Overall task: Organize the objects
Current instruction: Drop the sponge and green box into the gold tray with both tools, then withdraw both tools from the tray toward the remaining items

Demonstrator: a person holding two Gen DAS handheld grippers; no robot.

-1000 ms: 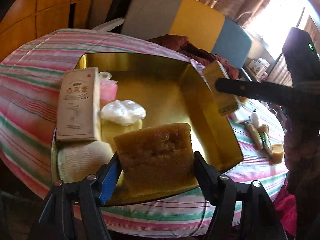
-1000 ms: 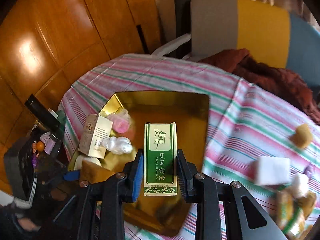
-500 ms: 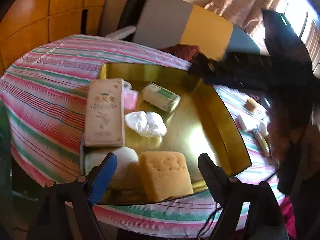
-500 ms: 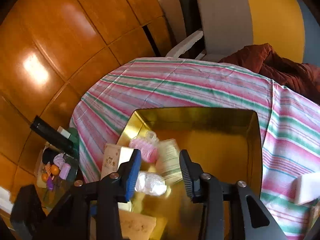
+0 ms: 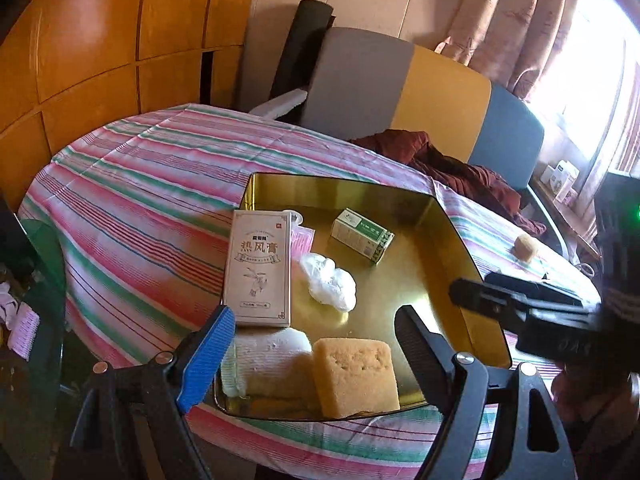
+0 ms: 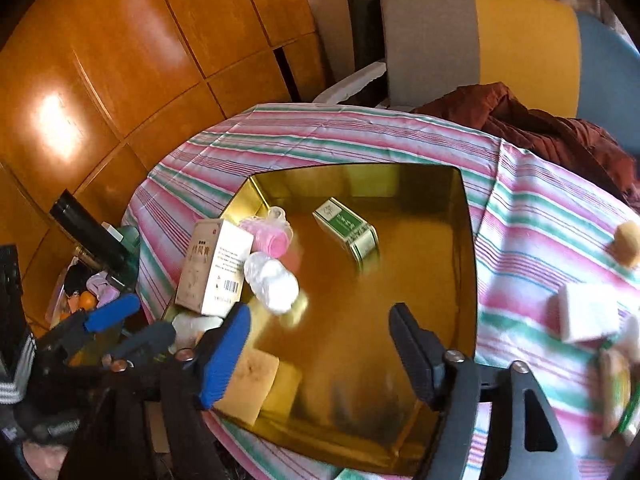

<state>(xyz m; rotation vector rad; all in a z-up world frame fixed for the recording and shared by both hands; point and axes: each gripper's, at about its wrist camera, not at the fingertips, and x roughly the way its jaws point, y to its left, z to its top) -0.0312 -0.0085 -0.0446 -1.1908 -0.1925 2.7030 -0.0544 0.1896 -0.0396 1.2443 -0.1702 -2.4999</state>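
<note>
Both the left gripper (image 5: pixel 310 350) and right gripper (image 6: pixel 320 344) hang with jaws apart and empty over the gold tin (image 6: pixel 466 240), mid-frame on the striped surface (image 5: pixel 140 200), where a green-and-white box (image 6: pixel 346 229) lies flat beside a white wad (image 6: pixel 272 282).

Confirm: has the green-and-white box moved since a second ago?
Yes. The green-and-white box left the right gripper and now lies on its side inside the gold tray, toward its far wall.

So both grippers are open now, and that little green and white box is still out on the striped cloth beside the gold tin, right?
Not quite. The green and white box lies on its side inside the gold tin, not out on the striped cloth; the right wrist view shows it clearly. The rest holds: the left gripper and right gripper are both open and empty.
</note>
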